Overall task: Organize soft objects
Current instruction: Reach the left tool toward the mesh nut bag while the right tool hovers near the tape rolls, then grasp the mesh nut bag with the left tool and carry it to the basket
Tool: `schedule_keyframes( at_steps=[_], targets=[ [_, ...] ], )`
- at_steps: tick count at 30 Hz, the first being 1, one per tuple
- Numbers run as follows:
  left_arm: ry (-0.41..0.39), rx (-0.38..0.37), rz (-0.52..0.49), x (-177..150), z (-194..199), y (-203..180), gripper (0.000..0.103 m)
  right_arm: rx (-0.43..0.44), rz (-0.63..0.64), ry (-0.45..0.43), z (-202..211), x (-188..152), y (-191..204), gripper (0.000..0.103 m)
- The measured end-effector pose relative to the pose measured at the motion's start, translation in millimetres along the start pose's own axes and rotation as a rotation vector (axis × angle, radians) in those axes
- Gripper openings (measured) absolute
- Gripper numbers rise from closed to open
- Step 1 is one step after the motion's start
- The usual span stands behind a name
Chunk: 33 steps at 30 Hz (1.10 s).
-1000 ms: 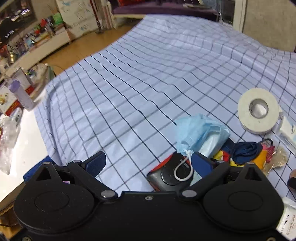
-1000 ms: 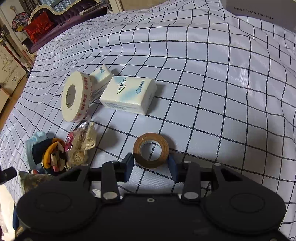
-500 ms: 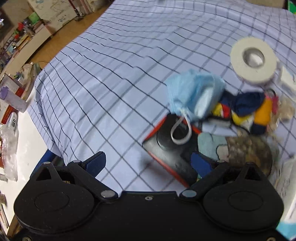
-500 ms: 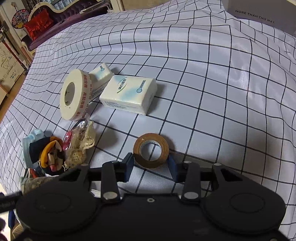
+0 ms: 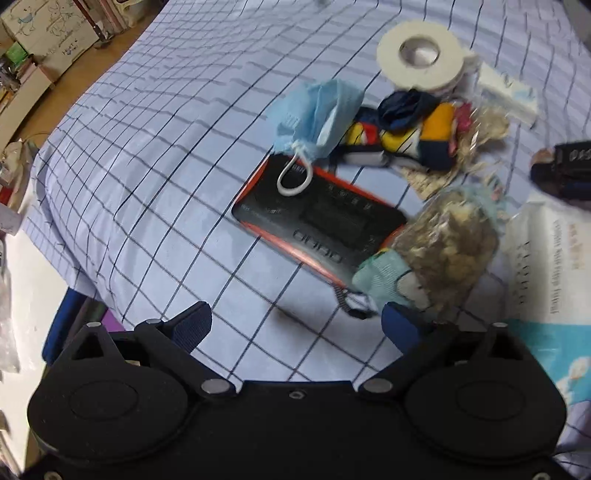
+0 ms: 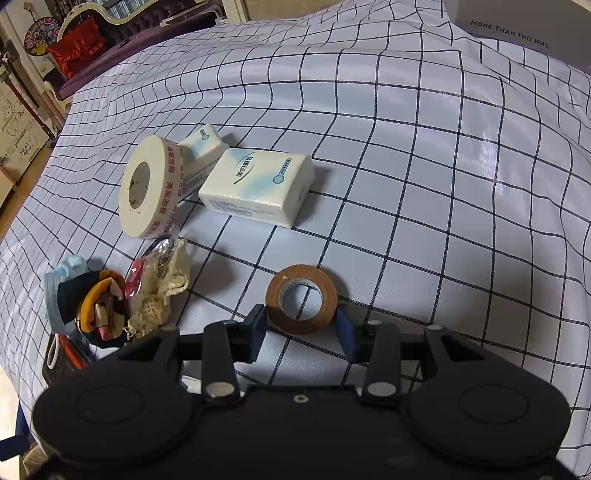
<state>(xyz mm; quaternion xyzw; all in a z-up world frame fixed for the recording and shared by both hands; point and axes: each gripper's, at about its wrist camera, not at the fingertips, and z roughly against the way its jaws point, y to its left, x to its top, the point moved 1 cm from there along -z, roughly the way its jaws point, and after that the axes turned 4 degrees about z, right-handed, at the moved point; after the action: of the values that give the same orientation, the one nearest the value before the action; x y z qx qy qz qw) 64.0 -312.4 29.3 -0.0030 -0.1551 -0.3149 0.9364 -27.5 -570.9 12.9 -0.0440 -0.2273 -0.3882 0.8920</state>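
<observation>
A pile of soft things lies on the checked cloth (image 5: 166, 155): a blue face mask (image 5: 317, 114), navy and yellow socks (image 5: 410, 125), a lace bag (image 5: 484, 125) and a teal-cuffed mottled sock (image 5: 439, 251). The mask's loop rests on a black and red device (image 5: 325, 221). My left gripper (image 5: 295, 325) is open, just short of the device. My right gripper (image 6: 301, 332) is open, its fingers either side of a brown tape roll (image 6: 301, 299). The sock pile (image 6: 92, 302) and the lace bag (image 6: 159, 291) show left of it.
A big white tape roll (image 6: 147, 192) leans on a small tissue pack (image 6: 201, 155), beside a larger tissue pack (image 6: 258, 184). A white wipes packet (image 5: 550, 273) lies right of the mottled sock. The cloth's edge drops off at left (image 5: 48, 206). A grey box (image 6: 524, 29) stands far right.
My left gripper has tilted down and moved right over the pile, so the device and mottled sock now fill its view. The right gripper has barely moved.
</observation>
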Motion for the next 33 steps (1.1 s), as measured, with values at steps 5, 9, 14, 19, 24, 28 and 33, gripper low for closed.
schedule_keyframes(
  at_steps=[5,9,14,19,24,28,33],
  targets=[
    [-0.093,-0.061,-0.064,1,18,-16,0.096,0.007,-0.007,0.001,1,0,-2,0.041],
    [-0.11,-0.147,-0.167,-1,19,-38,0.096,0.012,-0.009,0.002,1,-1,-2,0.041],
    [-0.113,-0.125,-0.286,-4,5,-67,0.095,0.013,-0.011,0.001,2,-1,-2,0.041],
    [-0.123,-0.071,-0.326,-2,-10,-76,0.07,0.017,-0.012,-0.002,2,-2,-2,0.041],
    [-0.154,-0.13,-0.31,-5,0,-68,0.053,0.023,-0.017,-0.011,5,-2,-3,0.04],
    [-0.144,-0.178,-0.261,-7,6,-64,0.049,0.012,-0.022,-0.046,12,-1,-4,0.04],
    [-0.159,-0.222,-0.208,-13,23,-55,0.049,0.037,-0.031,-0.101,26,0,-6,0.04]
  ],
)
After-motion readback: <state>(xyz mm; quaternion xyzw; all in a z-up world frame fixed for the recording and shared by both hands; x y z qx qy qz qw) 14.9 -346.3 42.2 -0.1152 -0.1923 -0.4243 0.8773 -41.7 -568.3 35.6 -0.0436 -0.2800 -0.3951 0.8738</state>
